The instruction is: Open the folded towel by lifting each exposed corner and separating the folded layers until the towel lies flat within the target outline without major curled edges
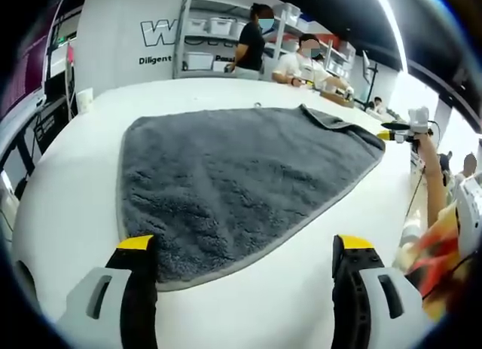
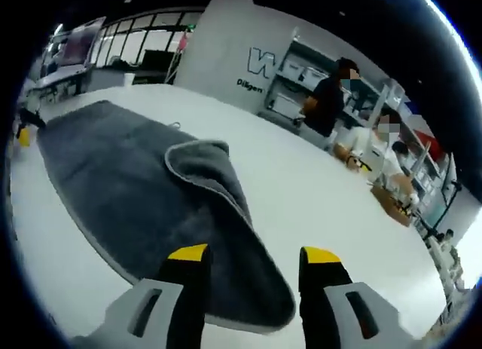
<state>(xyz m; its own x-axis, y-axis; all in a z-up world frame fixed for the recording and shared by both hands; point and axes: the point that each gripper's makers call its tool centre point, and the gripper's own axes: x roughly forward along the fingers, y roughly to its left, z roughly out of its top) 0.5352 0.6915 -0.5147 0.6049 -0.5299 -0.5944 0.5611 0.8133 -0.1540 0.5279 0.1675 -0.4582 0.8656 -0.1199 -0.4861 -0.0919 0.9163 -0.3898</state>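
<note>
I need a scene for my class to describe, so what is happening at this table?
A person holding two grippers is unfolding a grey towel on a white table. The left gripper hovers open over the near edge, gripping nothing. The right gripper, also open, faces a flap that is still folded over the towel. Most of the towel lies flat. People work at shelves behind.

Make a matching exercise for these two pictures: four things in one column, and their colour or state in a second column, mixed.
Things:
1. towel
2. table
3. tips of the left claw
4. towel corner next to the right claw

Colour or state:
A. yellow
B. folded over, not flat
C. grey
D. white

Right pairs: 1-C, 2-D, 3-A, 4-B
</note>
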